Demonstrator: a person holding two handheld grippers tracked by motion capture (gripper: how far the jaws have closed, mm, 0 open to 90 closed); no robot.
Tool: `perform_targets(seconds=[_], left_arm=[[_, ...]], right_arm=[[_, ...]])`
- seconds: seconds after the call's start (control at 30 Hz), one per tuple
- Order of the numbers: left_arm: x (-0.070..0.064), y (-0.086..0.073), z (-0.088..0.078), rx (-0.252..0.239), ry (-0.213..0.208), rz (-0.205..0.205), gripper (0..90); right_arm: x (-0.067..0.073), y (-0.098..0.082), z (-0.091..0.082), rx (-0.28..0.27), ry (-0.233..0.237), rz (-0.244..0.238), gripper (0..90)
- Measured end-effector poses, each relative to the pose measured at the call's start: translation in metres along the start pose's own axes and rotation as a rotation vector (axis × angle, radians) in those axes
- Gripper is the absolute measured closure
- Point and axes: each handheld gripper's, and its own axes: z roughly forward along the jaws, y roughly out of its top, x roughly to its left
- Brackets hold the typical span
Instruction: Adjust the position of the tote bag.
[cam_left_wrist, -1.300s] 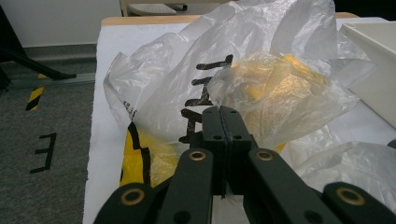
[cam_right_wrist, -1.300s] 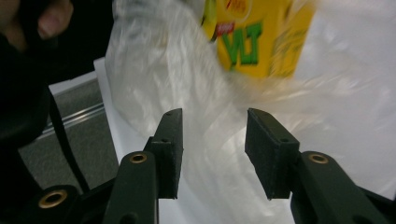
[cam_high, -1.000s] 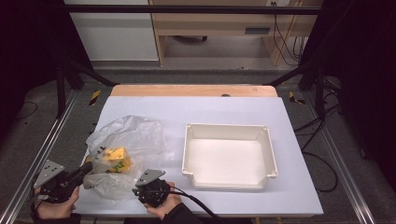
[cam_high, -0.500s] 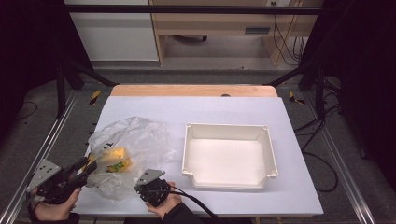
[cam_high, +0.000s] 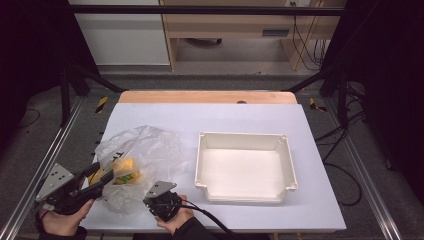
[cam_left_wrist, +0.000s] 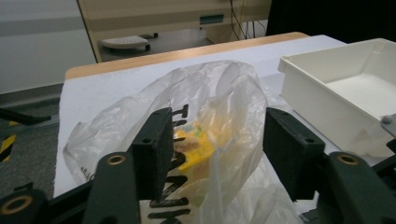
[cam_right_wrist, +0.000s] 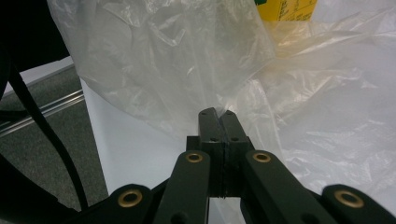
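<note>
Right gripper (cam_right_wrist: 218, 113) must keep its jaws pinched on the plastic bag (cam_high: 145, 150) while the left gripper (cam_left_wrist: 215, 154), jaws just opened around the film, regrips higher.

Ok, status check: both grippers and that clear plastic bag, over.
Right gripper shut on clear plastic bag, near edge. Left gripper jaws just opened, bag loose between them. Yellow packet inside. White plastic tray beside, nothing blocking.

On the surface (cam_high: 210, 117) a plastic bag (cam_high: 145, 150) w/ a packet (cam_high: 125, 170) inside lies at front left, a tray (cam_high: 245, 167) just right of it, left claw (cam_high: 102, 175) at the bag's left edge, right claw (cam_high: 159, 192) at its front edge, near the tray's front-left corner.
</note>
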Motion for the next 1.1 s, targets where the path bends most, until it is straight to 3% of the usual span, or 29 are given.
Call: perform_targets(seconds=[0.27,0.4,0.47,0.6,0.63,0.7,0.8,1.1], left_arm=[[-0.005,0.017,0.015,0.025,-0.023,0.047,37.4],[-0.005,0.019,0.028,0.072,-0.042,0.030,37.2],[-0.006,0.017,0.032,0.098,-0.053,0.017,39.6],[-0.007,0.014,0.035,0.143,-0.016,0.033,55.2],[-0.007,0.014,0.034,0.141,0.005,0.039,60.0],[-0.006,0.014,0.031,0.138,0.006,0.041,75.1],[-0.005,0.014,0.026,0.119,0.034,0.061,86.3],[0.015,0.014,0.014,0.009,0.123,0.016,89.6]], right_arm=[[0.002,0.003,0.000,0.001,0.005,-0.009,90.0],[0.002,0.003,0.001,0.002,0.006,-0.010,90.0],[0.002,0.004,0.000,-0.002,0.006,-0.010,90.0],[0.002,0.003,-0.001,-0.003,0.004,-0.013,90.0],[0.002,0.003,-0.001,-0.004,0.005,-0.012,90.0],[0.002,0.003,-0.002,0.003,0.003,-0.016,90.0],[0.001,0.001,-0.003,0.004,0.002,-0.010,90.0],[-0.001,0.000,-0.002,0.019,0.008,-0.007,90.0]])
